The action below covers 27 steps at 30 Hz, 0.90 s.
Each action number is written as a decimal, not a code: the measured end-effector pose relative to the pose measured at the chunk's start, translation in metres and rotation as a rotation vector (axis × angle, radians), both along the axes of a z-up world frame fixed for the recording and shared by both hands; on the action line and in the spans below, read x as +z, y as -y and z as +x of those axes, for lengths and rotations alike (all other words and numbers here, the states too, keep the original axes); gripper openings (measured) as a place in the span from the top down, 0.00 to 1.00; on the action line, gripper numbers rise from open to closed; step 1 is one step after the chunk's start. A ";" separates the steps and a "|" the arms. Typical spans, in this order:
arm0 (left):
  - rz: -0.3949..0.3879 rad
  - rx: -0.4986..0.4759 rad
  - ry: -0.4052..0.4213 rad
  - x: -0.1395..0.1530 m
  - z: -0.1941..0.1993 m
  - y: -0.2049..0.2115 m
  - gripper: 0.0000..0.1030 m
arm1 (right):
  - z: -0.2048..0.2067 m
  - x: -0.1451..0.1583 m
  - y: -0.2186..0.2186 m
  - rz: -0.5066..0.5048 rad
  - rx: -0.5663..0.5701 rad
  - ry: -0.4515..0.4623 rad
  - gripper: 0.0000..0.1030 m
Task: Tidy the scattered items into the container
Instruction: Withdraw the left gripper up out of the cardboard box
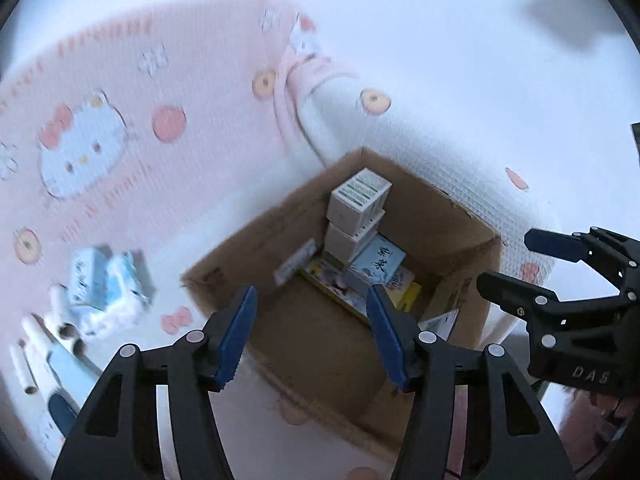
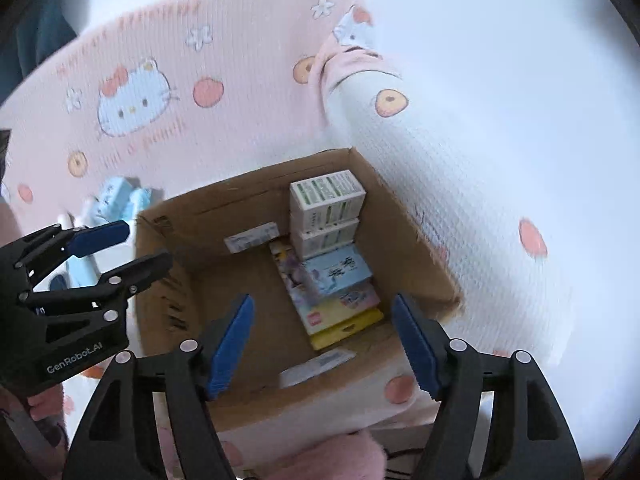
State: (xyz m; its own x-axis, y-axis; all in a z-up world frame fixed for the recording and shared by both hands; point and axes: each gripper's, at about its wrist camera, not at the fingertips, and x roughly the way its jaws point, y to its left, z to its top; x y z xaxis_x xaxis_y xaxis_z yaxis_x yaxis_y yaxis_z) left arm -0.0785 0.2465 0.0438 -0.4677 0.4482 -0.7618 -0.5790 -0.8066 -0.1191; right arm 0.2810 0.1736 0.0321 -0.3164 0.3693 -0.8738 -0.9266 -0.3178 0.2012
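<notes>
Far left on the pink cartoon-cat blanket [image 1: 168, 64] you've got loose stuff outside the box: pale-blue tissue packs [image 1: 108, 280] w/ white tubes [image 1: 24, 368] just beside them, blurred.

Your left gripper [image 1: 310, 328] hangs over the cardboard box [image 1: 224, 256], jaws spread wide, nothing btwn them.

Inside the box: two white cartons [image 2: 326, 212] stacked at the far wall, a pale-blue box w/ dark characters [image 2: 340, 270] lying on flat colourful boxes, a yellow box [image 2: 346, 328] nearest you, and a white strip pack [image 2: 252, 237] leaning on the left wall.

Your right gripper [image 2: 322, 344] is also above the box, jaws apart, empty.
</notes>
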 end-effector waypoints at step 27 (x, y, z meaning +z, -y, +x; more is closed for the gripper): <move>-0.024 -0.022 -0.141 0.005 0.031 0.010 0.40 | -0.012 0.003 0.064 -0.008 -0.118 0.084 0.26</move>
State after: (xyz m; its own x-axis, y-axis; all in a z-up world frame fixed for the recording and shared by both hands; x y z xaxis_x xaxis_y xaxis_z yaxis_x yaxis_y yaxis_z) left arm -0.0472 0.2366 0.0493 -0.5613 0.4418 -0.6998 -0.6062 -0.7952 -0.0158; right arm 0.2687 0.1094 0.0354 -0.1972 0.3925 -0.8984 -0.9711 -0.2041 0.1239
